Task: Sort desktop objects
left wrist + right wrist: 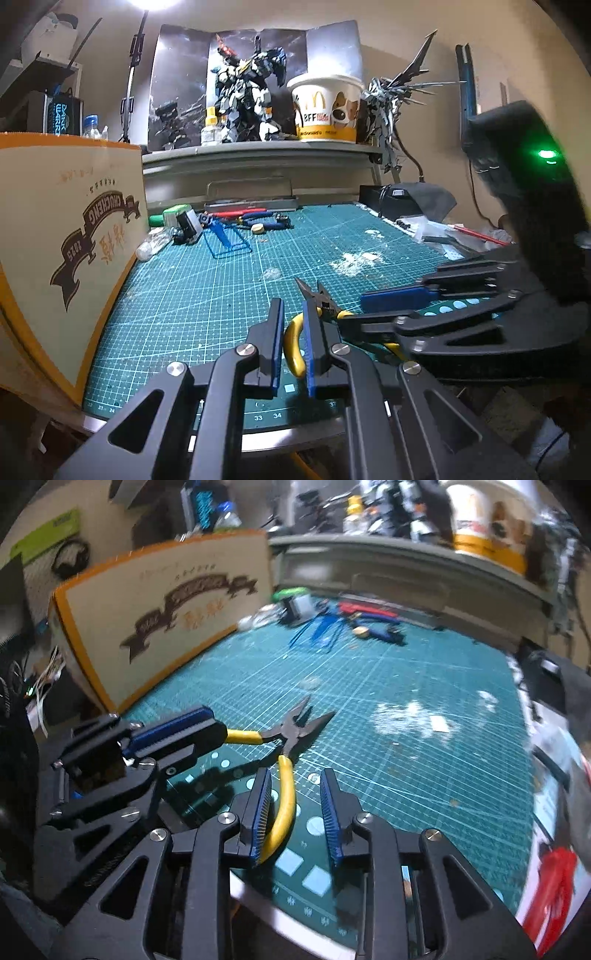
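Observation:
Yellow-handled pliers point(291, 734) lie with their black jaws spread on the green cutting mat point(406, 760). My left gripper point(293, 314) is shut on one yellow handle point(293, 350); it also shows in the right wrist view point(207, 731) clamping that handle from the left. My right gripper point(295, 801) is open, and the other yellow handle point(284, 812) lies between its fingers, against the left pad point(260, 812). It shows in the left wrist view point(402, 301) at the right.
A cream and orange cardboard box point(74, 236) stands along the mat's left edge. Red and blue tools point(251, 218), a blue wire stand point(225, 236) and a green item point(173, 218) lie at the back. A shelf point(258, 151) holds models and a paper cup point(325, 107). Clutter sits at right point(443, 229).

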